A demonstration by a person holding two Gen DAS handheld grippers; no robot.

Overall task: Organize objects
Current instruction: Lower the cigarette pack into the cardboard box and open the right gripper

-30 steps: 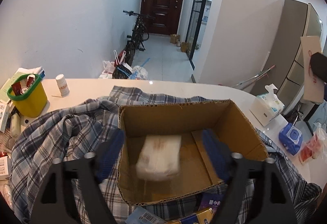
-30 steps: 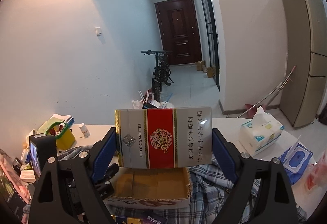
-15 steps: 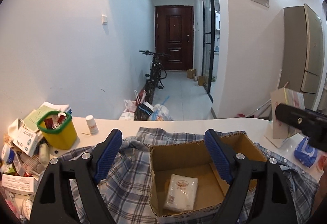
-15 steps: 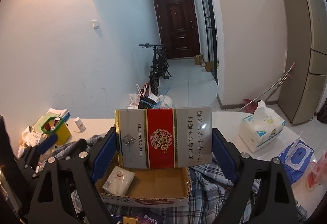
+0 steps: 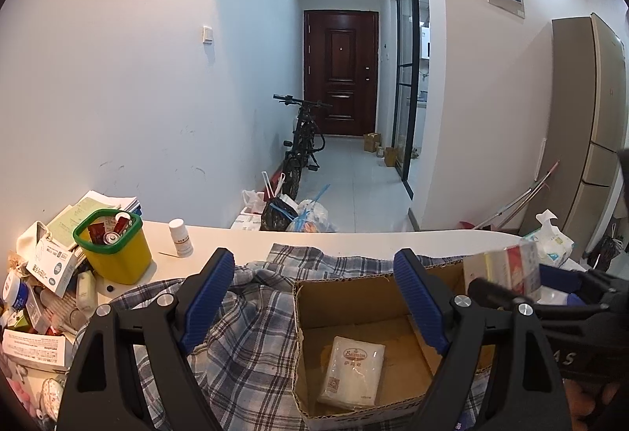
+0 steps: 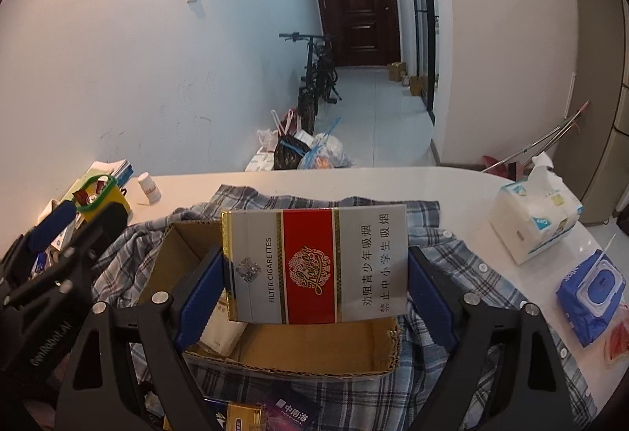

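your right gripper [image 6: 314, 289] pinches the cigarette carton [image 6: 314, 266] above the cardboard box [image 6: 298, 356]; your left gripper [image 5: 314, 297] hangs spread, empty. next, lower it beside the white packet [image 5: 352, 372] and release.

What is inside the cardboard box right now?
One white tissue pack lies flat on the floor of the box. The rest of the visible floor is bare; the left gripper's finger hides part of the right side.

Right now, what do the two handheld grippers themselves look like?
Both match: the left gripper and right gripper have black angular frames with triangular cut-outs, silver screw heads, and ribbed blue pads lining each finger. White lettering marks the black bodies. No cables or sleeves show.
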